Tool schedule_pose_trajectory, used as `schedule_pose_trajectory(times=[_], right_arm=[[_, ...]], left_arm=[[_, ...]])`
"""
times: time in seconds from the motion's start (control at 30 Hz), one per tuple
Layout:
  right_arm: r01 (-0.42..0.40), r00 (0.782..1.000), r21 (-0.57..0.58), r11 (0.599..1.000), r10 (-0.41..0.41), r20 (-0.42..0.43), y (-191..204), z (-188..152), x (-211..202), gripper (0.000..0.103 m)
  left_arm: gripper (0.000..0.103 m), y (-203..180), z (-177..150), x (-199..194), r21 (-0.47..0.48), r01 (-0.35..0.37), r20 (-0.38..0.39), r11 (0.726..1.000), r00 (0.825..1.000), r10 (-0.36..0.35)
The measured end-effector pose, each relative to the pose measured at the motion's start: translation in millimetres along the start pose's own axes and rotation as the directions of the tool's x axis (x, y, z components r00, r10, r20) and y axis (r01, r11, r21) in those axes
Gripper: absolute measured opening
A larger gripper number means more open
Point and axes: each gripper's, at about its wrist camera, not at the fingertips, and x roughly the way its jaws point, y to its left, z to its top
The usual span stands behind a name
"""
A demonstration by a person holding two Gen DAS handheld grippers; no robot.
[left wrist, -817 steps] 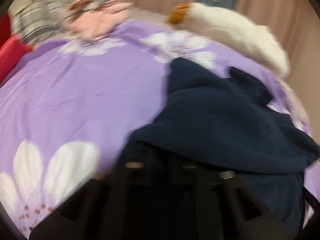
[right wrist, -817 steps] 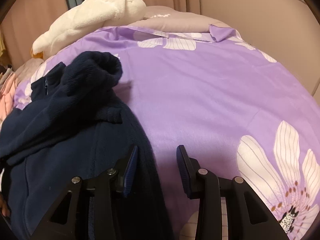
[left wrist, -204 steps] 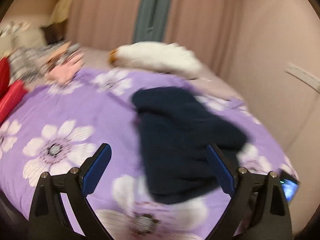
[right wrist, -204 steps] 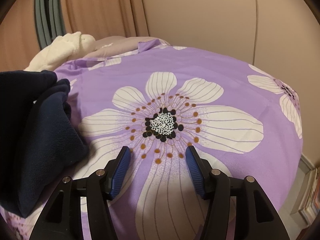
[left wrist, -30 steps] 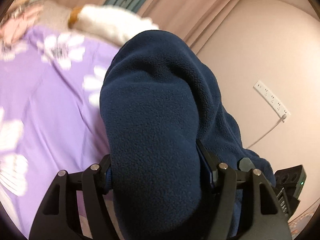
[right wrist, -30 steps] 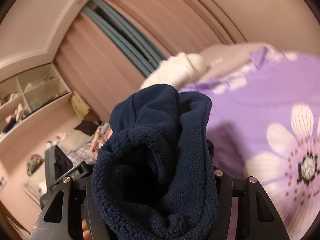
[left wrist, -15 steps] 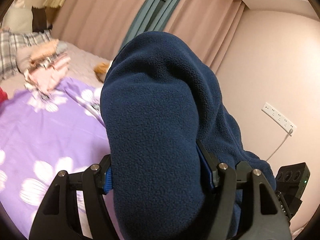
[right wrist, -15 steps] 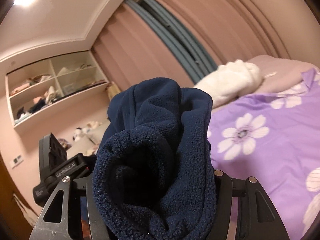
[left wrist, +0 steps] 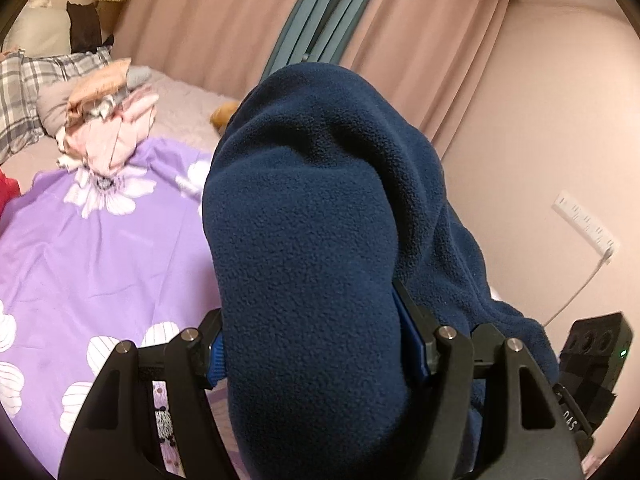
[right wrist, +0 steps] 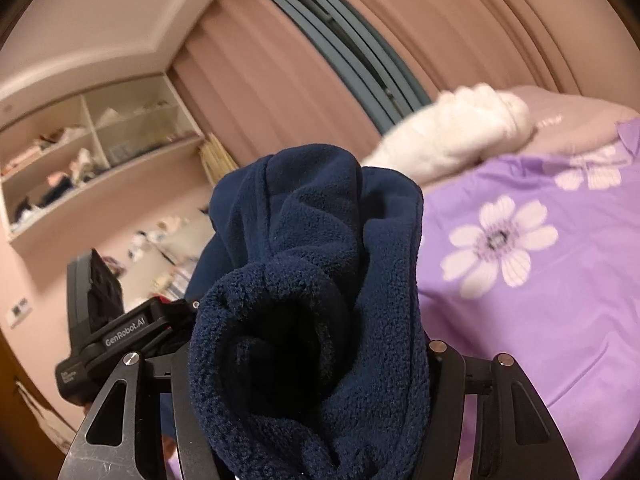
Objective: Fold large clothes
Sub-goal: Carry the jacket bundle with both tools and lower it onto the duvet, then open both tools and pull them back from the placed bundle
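Navy fleece garment (left wrist: 320,264): thick bundle lifted above the bed, filling the middle of both wrist views; in the right wrist view (right wrist: 316,320) its rolled end faces the camera.
Left edge, left wrist view: grey plaid fabric (left wrist: 20,92) and a heap of pink clothes (left wrist: 108,128) lie at the far side of the bed.
Bed cover (left wrist: 100,248): purple with white flowers, below and left of the fleece.
Left claw (left wrist: 316,354): pinching the fleece, blue pads pressed into the bundle on both sides.
Right of the fleece, left wrist view: pink curtains (left wrist: 420,52), a white power strip (left wrist: 586,224) on the wall, and the other tool's black body at the lower right edge.
Right wrist view, left side: wall shelves (right wrist: 88,152) with scattered items.
Right claw (right wrist: 312,364): clamped around the fleece, fingers mostly buried in it.
Right side: white fluffy blanket (right wrist: 452,132) on the far end of the purple bed cover.
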Motion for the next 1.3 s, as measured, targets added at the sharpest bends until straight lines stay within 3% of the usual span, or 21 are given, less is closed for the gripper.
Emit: schedule_pose_trajectory(times=[0.1, 0.2, 0.23, 0.27, 0.37, 0.47, 0.57, 0.63, 0.7, 0.77, 0.83, 0.9, 0.93, 1.0, 1.03, 1.07, 1.17, 1.2, 1.23, 1.3], right_arm=[[0.052, 0.996, 0.044, 0.998, -0.049, -0.07, -34, -20, 26, 0.062], [0.136, 0.977, 0.092, 0.986, -0.118, -0.181, -71, -47, 56, 0.064], [0.152, 0.969, 0.103, 0.983, -0.128, -0.211, -82, -58, 64, 0.069], [0.126, 0.977, 0.117, 0.985, -0.103, -0.186, -91, -66, 64, 0.073], [0.114, 0.984, 0.123, 0.986, -0.095, -0.147, -92, -70, 56, 0.077], [0.154, 0.979, 0.106, 0.982, -0.138, -0.148, -91, -71, 57, 0.09], [0.135, 0.98, 0.176, 0.975, -0.106, -0.166, -101, -75, 58, 0.097], [0.138, 0.978, 0.205, 0.969, -0.1, -0.185, -105, -76, 56, 0.097], [0.169, 0.973, 0.163, 0.972, -0.138, -0.184, -97, -72, 46, 0.097], [0.229, 0.965, 0.08, 0.97, -0.215, -0.148, -83, -64, 31, 0.097], [0.308, 0.949, 0.01, 0.951, -0.306, -0.082, -69, -54, 10, 0.097], [0.338, 0.94, -0.02, 0.941, -0.339, -0.043, -57, -44, -3, 0.097], [0.336, 0.941, -0.028, 0.942, -0.336, -0.023, -49, -38, -11, 0.097], [0.324, 0.946, -0.049, 0.945, -0.323, 0.021, -30, -29, -23, 0.081], [0.313, 0.95, -0.068, 0.947, -0.311, 0.032, -22, -26, -25, 0.065], [0.309, 0.951, -0.086, 0.947, -0.307, 0.037, -15, -24, -24, 0.055], [0.298, 0.954, -0.127, 0.946, -0.3, -0.001, -9, -25, -9, 0.038], [0.309, 0.947, -0.135, 0.941, -0.318, -0.046, -12, -29, 6, 0.038], [0.328, 0.935, -0.136, 0.935, -0.342, -0.093, -18, -36, 20, 0.037], [0.374, 0.898, -0.124, 0.919, -0.392, -0.197, -38, -53, 49, 0.037]], left_arm=[[0.068, 27, -24, 52, -0.042, -0.002, -0.09, 0.999, 0.996, -0.002], [0.069, 46, -54, 100, -0.051, -0.071, -0.216, 0.996, 0.975, 0.058], [0.073, 51, -63, 105, -0.04, -0.079, -0.204, 0.996, 0.976, 0.07], [0.074, 53, -66, 100, -0.037, -0.045, -0.15, 0.998, 0.988, 0.039], [0.078, 50, -63, 95, 0.001, -0.051, -0.164, 0.999, 0.985, 0.05], [0.08, 53, -67, 96, -0.018, -0.058, -0.153, 0.998, 0.987, 0.055], [0.087, 54, -69, 89, -0.05, -0.058, -0.143, 0.997, 0.988, 0.05], [0.091, 57, -67, 88, -0.039, -0.098, -0.117, 0.994, 0.989, 0.093], [0.089, 52, -61, 73, -0.003, -0.158, -0.075, 0.987, 0.985, 0.157], [0.081, 43, -52, 43, 0.019, -0.263, 0.032, 0.965, 0.964, 0.262], [0.081, 32, -47, 14, 0.049, -0.258, 0.118, 0.965, 0.961, 0.25], [0.078, 26, -45, 1, 0.065, -0.257, 0.123, 0.964, 0.961, 0.248], [0.072, 20, -45, -5, 0.074, -0.275, 0.131, 0.959, 0.956, 0.264], [0.07, 16, -44, -8, 0.067, -0.292, 0.141, 0.954, 0.949, 0.28], [0.069, 14, -45, -6, 0.062, -0.291, 0.122, 0.955, 0.951, 0.283], [0.066, 14, -46, -3, 0.057, -0.286, 0.104, 0.957, 0.955, 0.279], [0.063, 19, -60, 27, 0.032, -0.283, 0.001, 0.959, 0.959, 0.283], [0.063, 22, -66, 36, 0.042, -0.3, -0.032, 0.953, 0.953, 0.301], [0.065, 29, -78, 58, 0.072, -0.334, -0.093, 0.94, 0.936, 0.34], [0.069, 40, -94, 68, 0.031, -0.299, -0.103, 0.954, 0.948, 0.301]])
